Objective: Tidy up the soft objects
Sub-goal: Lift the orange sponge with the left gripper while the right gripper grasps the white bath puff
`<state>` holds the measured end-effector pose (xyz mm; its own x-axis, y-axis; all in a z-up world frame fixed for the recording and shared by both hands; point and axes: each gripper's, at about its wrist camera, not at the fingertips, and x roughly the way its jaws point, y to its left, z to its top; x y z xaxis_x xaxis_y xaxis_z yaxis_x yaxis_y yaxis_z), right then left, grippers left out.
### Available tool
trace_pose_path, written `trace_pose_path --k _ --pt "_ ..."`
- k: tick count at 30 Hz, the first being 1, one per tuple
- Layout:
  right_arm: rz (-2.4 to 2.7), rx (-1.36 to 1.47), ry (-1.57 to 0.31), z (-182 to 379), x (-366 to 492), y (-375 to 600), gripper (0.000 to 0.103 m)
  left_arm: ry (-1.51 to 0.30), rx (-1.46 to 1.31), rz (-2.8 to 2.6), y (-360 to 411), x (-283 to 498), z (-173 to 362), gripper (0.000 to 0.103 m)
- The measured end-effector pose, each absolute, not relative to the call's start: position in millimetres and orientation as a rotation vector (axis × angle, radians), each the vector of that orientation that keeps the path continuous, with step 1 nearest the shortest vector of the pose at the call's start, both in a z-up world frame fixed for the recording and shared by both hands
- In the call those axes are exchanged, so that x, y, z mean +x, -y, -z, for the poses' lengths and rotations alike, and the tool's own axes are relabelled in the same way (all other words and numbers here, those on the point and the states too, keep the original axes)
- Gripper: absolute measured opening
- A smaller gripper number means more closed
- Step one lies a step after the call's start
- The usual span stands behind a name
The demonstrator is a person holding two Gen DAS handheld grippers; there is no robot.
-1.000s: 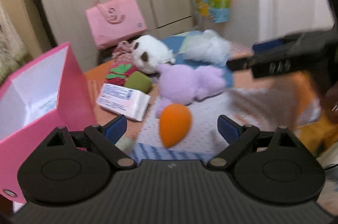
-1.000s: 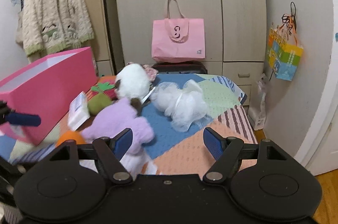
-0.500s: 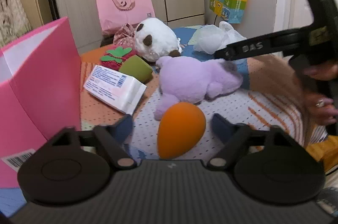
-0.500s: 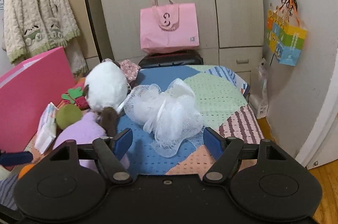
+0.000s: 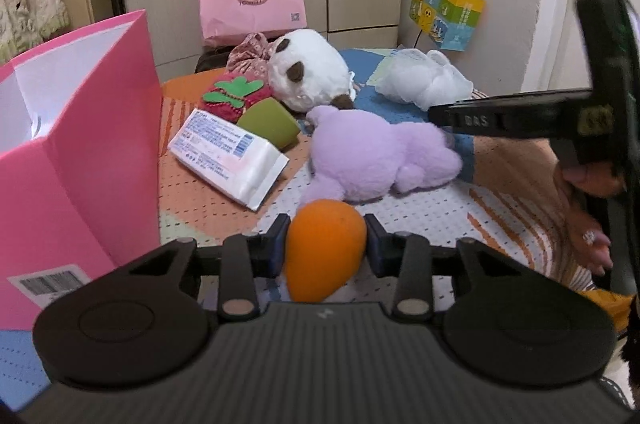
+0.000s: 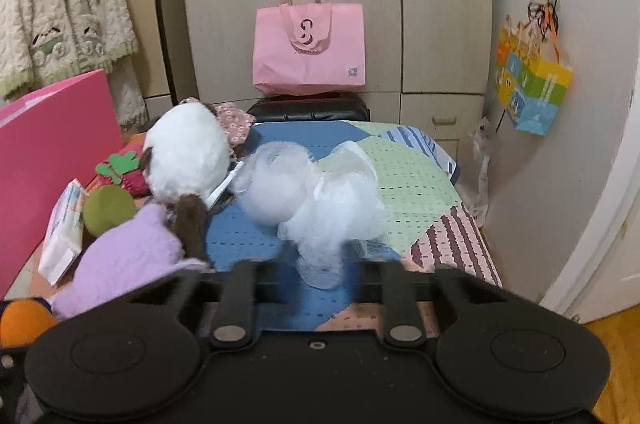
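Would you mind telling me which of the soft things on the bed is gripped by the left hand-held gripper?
The orange sponge: it alone sits squeezed between the pads of the left hand-held gripper, whose jaws have just been closing, while the purple plush and panda plush lie beyond it.

The letters "DAS" stand in relief on the black finger of the right gripper [image 5: 480, 120] in the left wrist view. The white wipes pack [image 5: 228, 156] carries blue printed lines, too small to read. The pink box [image 5: 76, 160] has a barcode sticker [image 5: 50, 284]; its digits are unreadable. The pink tote bag [image 6: 309, 50] shows only a logo.
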<state>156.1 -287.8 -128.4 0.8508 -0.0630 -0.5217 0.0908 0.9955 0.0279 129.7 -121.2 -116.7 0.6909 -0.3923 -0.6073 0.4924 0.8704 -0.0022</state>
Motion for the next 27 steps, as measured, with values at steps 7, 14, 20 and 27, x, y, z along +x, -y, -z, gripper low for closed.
trace_pose_path --k 7,14,20,27 --pt "0.081 0.027 -0.496 116 124 274 0.012 -0.669 0.136 0.493 108 125 104 0.037" --pt "0.037 0.029 -0.486 101 93 260 0.009 -0.664 0.138 0.480 96 110 89 0.037" --pt "0.009 0.042 -0.483 96 77 251 0.008 -0.679 0.118 0.471 78 98 83 0.037" --pt "-0.012 0.048 -0.483 95 72 258 0.020 -0.701 0.096 0.469 73 106 87 0.037"
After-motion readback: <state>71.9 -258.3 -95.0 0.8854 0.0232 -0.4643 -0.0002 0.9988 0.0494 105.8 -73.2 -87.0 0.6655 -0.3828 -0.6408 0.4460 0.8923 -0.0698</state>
